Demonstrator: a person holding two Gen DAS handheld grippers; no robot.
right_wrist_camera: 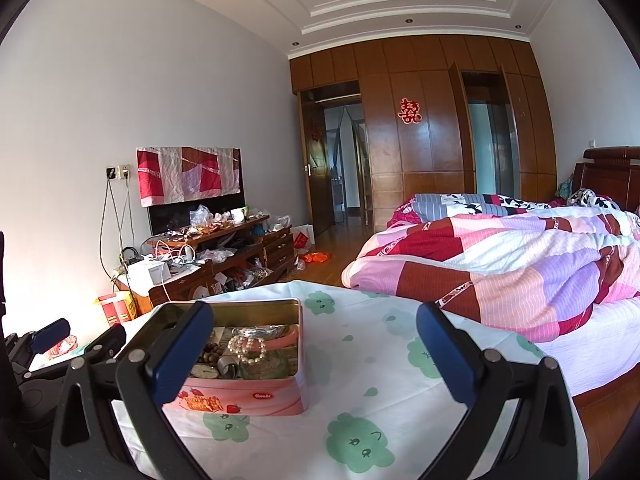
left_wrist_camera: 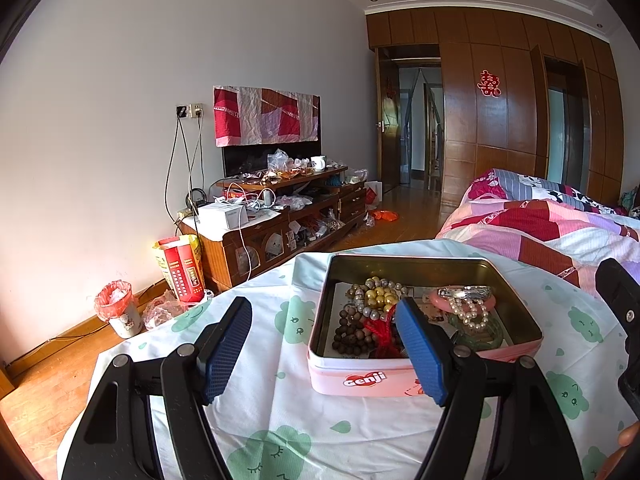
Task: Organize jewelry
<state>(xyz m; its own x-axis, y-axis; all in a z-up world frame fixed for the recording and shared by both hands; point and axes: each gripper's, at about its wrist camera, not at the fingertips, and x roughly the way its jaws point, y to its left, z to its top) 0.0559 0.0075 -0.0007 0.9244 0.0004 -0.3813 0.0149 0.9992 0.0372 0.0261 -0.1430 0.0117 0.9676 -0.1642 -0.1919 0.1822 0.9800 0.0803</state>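
Open tin lies flat, mouth up.

Left claw, right claw: black angular arms, silver pivot screws, blue textured pads.

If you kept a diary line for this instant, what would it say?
stage: before first pick | left gripper: open, empty, above tin's near-left edge | right gripper: open, empty | pink tin: lid off, holds pearl bracelet, bead strings
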